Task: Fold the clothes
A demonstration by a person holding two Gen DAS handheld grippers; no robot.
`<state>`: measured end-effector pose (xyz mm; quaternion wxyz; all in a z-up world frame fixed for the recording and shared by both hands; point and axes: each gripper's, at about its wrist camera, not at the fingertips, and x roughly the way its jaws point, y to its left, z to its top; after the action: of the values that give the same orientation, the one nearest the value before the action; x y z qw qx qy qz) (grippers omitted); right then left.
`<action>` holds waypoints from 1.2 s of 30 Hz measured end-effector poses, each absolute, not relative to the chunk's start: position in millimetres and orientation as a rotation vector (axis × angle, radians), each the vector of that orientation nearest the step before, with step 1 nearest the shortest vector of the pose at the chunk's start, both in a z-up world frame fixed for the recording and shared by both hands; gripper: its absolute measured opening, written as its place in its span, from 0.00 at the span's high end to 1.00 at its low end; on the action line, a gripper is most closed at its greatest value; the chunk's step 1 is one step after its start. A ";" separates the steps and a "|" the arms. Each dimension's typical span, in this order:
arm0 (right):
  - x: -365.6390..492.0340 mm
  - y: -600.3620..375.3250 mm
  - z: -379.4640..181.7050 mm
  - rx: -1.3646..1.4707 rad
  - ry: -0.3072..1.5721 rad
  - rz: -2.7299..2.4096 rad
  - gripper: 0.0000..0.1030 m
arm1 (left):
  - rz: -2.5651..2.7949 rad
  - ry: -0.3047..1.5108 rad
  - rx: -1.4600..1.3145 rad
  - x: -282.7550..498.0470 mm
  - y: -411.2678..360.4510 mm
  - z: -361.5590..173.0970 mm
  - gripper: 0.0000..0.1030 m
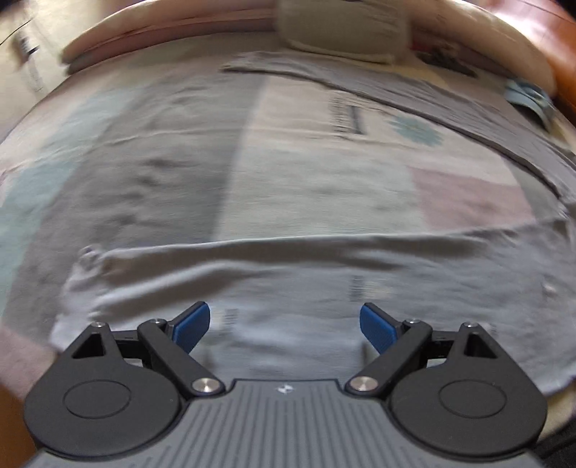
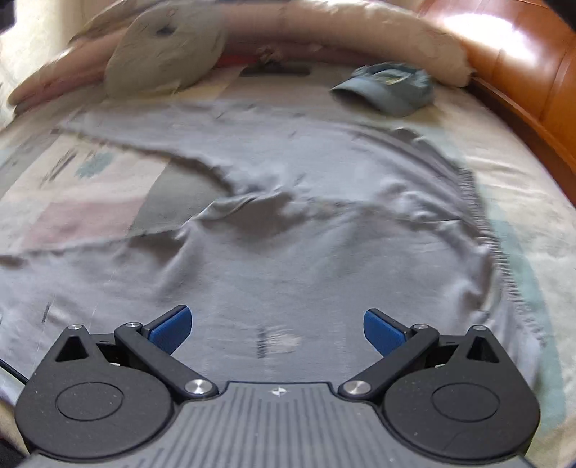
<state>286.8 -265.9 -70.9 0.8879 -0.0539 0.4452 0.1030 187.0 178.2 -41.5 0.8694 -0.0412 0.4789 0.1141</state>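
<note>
Closest in, the left gripper point(image 1: 284, 325) hangs over the bed with its blue-padded fingers point(image 1: 192, 325) spread wide apart and nothing between them. Beneath it lies one leg of a pair of grey, soft knit trousers point(image 1: 288, 273), stretched flat across the patchwork bedspread point(image 1: 316, 172) of pale cream, pink and grey blocks. The right gripper point(image 2: 277, 331) is likewise spread wide and empty, poised above the broad seat of the same trousers, whose gathered elastic waistband point(image 2: 478, 216) curves away on the right. The cloth is rumpled where the two legs part, and the farther leg runs off to the left toward the head of the bed. Beyond the garment, a blue-grey peaked cap point(image 2: 388, 88) sits on the bedspread, apart from the trousers. Farther still, a round beige cushion point(image 2: 165, 54) leans against a long pinkish bolster point(image 2: 342, 32), with a glossy orange-brown wooden headboard point(image 2: 522, 64) behind. Both views are blurred.
</note>
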 end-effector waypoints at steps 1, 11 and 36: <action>288.2 -260.0 -75.0 -0.131 0.941 0.222 0.00 | 0.271 1.002 -0.101 183.4 187.4 -41.7 0.12; 291.4 -245.2 -84.5 -0.130 1.008 0.204 0.00 | 0.405 0.894 -0.235 161.1 263.8 -27.3 0.12; 288.9 -233.9 -83.5 -0.061 1.033 0.029 0.00 | -0.125 0.775 -0.111 304.7 245.3 14.3 0.12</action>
<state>288.9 -233.9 -83.5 0.8691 -0.0289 0.4936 0.0141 304.7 245.3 14.3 0.9224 -0.0539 0.3776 -0.0610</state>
